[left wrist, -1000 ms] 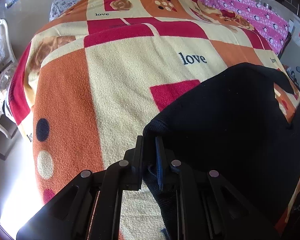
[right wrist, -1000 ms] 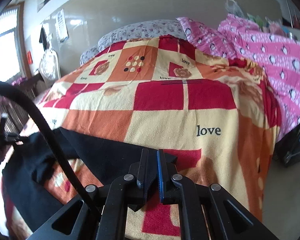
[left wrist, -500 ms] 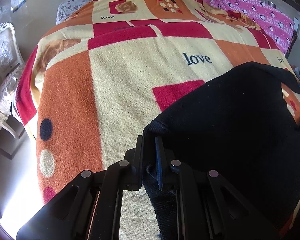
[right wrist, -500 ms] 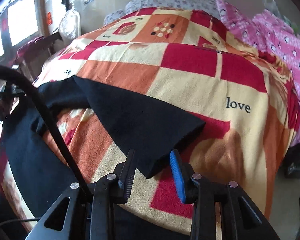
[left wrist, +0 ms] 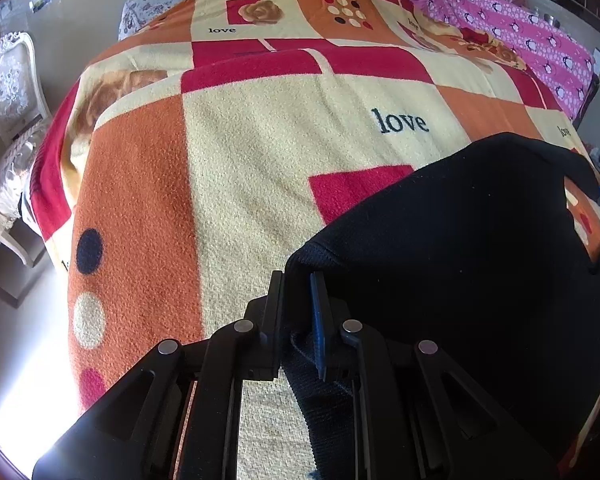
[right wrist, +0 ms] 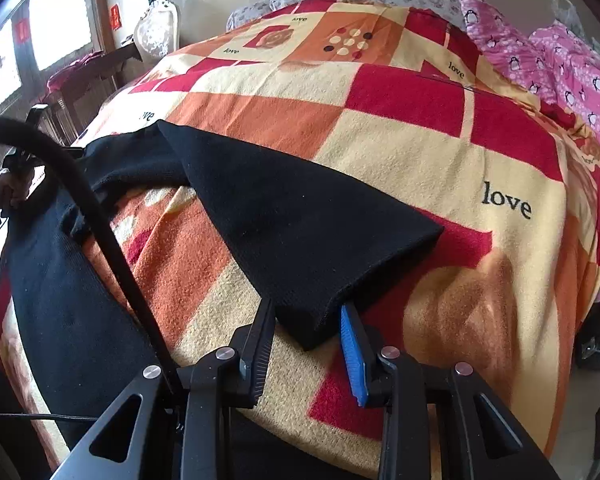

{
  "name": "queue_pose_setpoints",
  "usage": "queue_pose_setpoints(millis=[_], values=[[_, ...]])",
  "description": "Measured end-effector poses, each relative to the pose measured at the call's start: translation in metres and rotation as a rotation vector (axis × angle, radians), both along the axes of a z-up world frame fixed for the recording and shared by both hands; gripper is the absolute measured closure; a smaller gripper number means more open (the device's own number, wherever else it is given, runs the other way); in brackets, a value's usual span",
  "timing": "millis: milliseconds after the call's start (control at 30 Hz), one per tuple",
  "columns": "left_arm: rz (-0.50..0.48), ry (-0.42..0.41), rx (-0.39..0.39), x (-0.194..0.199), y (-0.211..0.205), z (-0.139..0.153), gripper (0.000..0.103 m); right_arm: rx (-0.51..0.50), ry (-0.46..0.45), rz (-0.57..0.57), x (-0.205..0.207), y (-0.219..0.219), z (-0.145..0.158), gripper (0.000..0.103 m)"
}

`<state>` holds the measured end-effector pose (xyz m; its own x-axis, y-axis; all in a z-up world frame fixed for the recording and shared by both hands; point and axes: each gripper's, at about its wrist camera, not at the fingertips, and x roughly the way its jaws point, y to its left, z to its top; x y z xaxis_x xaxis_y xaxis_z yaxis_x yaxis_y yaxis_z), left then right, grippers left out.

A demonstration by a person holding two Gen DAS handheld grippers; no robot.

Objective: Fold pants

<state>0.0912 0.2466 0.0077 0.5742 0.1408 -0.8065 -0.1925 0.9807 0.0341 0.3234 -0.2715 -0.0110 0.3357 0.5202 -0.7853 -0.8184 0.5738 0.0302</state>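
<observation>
The left gripper (left wrist: 297, 304) is clamped on a corner of the black knit pants (left wrist: 480, 264), its two black fingers pressed close with dark fabric bunched between them. That corner looks like the waistband end, though the ribbing is too dark to be sure. From there the cloth spreads out to the right over the fleece patchwork blanket in red, orange and cream (left wrist: 260, 152), near the blanket's near edge.

The right gripper (right wrist: 308, 332) stands released — a black finger on one side, a blue-padded finger (right wrist: 352, 356) on the other, with a clear gap between. The hem corner of one pant leg (right wrist: 300, 232) lies flat on the blanket just ahead of that gap, its tip reaching in between the fingers but not pinched by them. A second leg (right wrist: 68, 300) runs along the blanket's near-left edge, and the two legs splay apart in a V with blanket showing between them.

By my reading, the step in hand is laying the garment out: one end anchored, one leg placed, nothing yet folded. The next move likely calls for the right gripper to take a hem — either this one or the other leg's — and bring one leg over onto its twin so the edges line up, while the left keeps the waist end from sliding.
</observation>
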Motion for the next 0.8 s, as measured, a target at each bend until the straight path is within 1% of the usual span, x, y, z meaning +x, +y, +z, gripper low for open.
queue_pose_setpoints(millis=[67, 100, 133, 200, 233, 267, 333, 367, 433, 500, 533, 567, 667, 800], values=[[-0.001, 0.004, 0.003, 0.000, 0.000, 0.000, 0.093, 0.012, 0.014, 0.007, 0.002, -0.002, 0.000, 0.075], [0.002, 0.006, 0.003, 0.001, 0.000, 0.000, 0.093, 0.018, 0.013, 0.010, 0.002, -0.004, 0.000, 0.083], [0.005, 0.006, 0.008, 0.001, 0.000, 0.000, 0.093, 0.021, 0.005, 0.019, 0.001, -0.004, 0.001, 0.093], [0.003, 0.002, 0.049, 0.001, -0.005, 0.001, 0.093, 0.016, -0.052, 0.045, -0.007, -0.003, 0.004, 0.097], [0.005, -0.003, 0.075, 0.000, -0.008, 0.001, 0.095, 0.018, -0.083, 0.045, -0.012, -0.004, 0.007, 0.097], [0.005, -0.009, 0.100, -0.001, -0.012, 0.002, 0.096, 0.022, -0.098, 0.039, -0.014, -0.005, 0.009, 0.097], [0.012, -0.041, 0.149, -0.007, -0.019, 0.008, 0.097, 0.051, -0.125, 0.012, -0.017, -0.010, 0.020, 0.098], [0.018, -0.060, 0.161, -0.011, -0.020, 0.014, 0.097, 0.080, -0.132, -0.013, -0.018, -0.017, 0.029, 0.098], [0.023, -0.103, 0.175, -0.022, -0.023, 0.028, 0.098, 0.128, -0.124, -0.036, -0.018, -0.029, 0.043, 0.098], [0.005, -0.123, 0.187, -0.034, -0.027, 0.042, 0.098, 0.163, -0.114, -0.056, -0.020, -0.044, 0.059, 0.098], [-0.008, -0.127, 0.207, -0.040, -0.030, 0.048, 0.098, 0.171, -0.114, -0.060, -0.022, -0.048, 0.064, 0.098], [-0.019, -0.133, 0.230, -0.048, -0.035, 0.055, 0.098, 0.180, -0.114, -0.066, -0.024, -0.054, 0.070, 0.098], [-0.050, -0.165, 0.263, -0.076, -0.051, 0.070, 0.098, 0.199, -0.099, -0.071, -0.035, -0.071, 0.084, 0.098], [-0.073, -0.227, 0.283, -0.128, -0.078, 0.079, 0.098, 0.196, -0.112, -0.070, -0.065, -0.094, 0.089, 0.098]])
